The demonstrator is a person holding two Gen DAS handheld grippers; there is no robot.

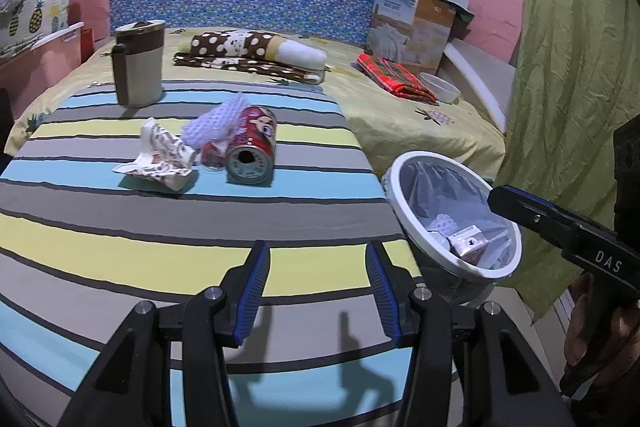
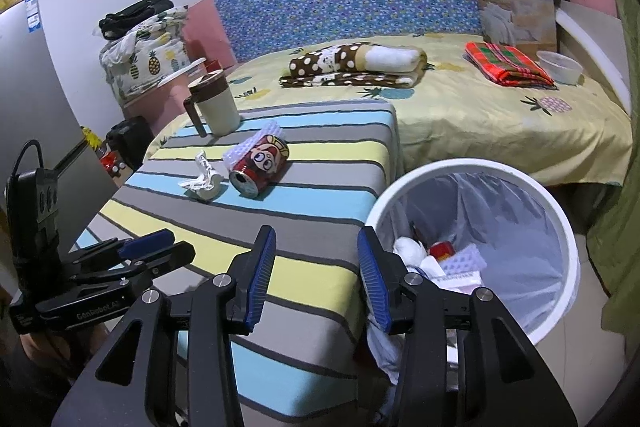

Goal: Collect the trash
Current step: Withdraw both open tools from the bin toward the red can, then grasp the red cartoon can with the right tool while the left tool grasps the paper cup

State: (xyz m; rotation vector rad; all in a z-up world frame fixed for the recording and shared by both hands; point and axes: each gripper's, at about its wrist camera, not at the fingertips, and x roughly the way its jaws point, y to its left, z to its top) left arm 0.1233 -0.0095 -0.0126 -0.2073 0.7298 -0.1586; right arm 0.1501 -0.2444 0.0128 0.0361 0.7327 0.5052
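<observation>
Both grippers (image 1: 318, 291) (image 2: 316, 275) are black with ribbed blue pads, silver screws, and perhaps "DAS" lettering.

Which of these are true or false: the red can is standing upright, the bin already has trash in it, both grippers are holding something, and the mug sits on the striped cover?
1. The red can stands upright. False: it lies on its side.
2. The bin already holds trash. True.
3. Both grippers hold something. False: the left gripper and right gripper are open and empty.
4. The mug sits on the striped cover. True.
</observation>
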